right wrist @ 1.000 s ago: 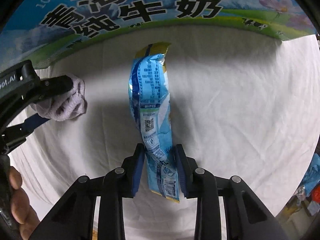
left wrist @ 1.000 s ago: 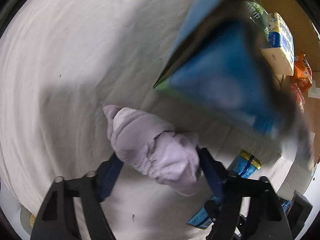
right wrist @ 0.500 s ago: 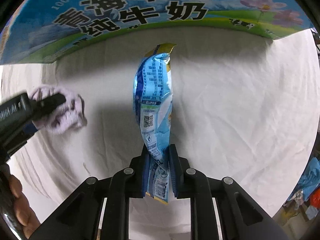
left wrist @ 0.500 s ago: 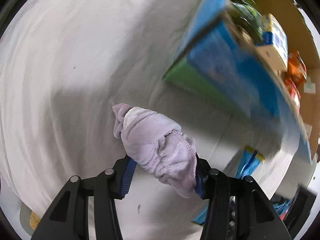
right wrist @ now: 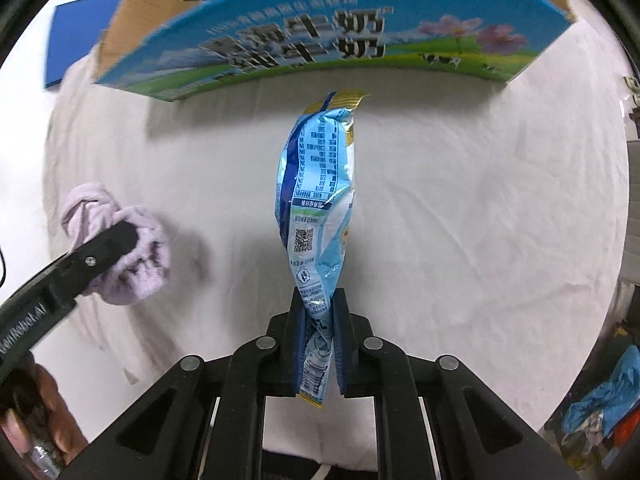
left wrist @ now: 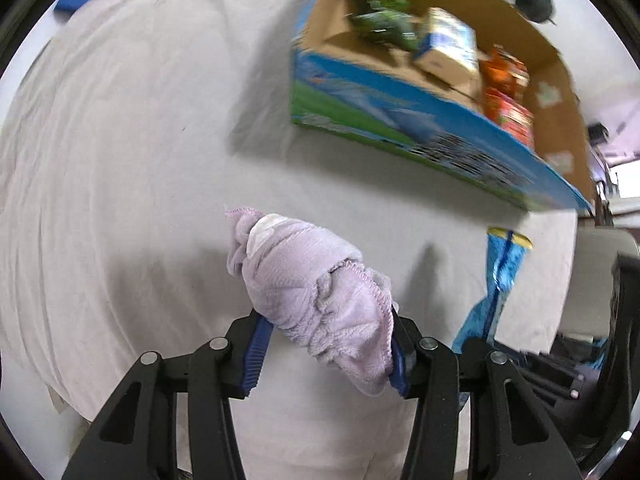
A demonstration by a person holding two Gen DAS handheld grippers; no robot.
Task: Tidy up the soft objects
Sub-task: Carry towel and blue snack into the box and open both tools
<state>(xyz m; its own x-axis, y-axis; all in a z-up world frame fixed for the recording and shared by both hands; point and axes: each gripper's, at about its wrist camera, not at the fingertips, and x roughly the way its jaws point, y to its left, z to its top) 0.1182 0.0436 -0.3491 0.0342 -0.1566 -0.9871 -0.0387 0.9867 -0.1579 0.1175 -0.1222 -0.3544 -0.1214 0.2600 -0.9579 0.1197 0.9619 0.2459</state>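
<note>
My left gripper is shut on a bunched lilac towel, held above the white cloth-covered table. The towel also shows in the right wrist view with the left gripper's finger across it. My right gripper is shut on the lower end of a light blue snack bag, which stands upright above the table. The bag shows at the right of the left wrist view. A cardboard box with blue and green print stands behind both.
The open box holds several packets and a small carton. A blue board lies at the far left. More packets sit off the table's right edge. A grey chair is at the right.
Both grippers have pulled back from the box, which now looks farther away with its inside visible. The right gripper's jaws closed tighter on the snack bag. The towel stays gripped.
</note>
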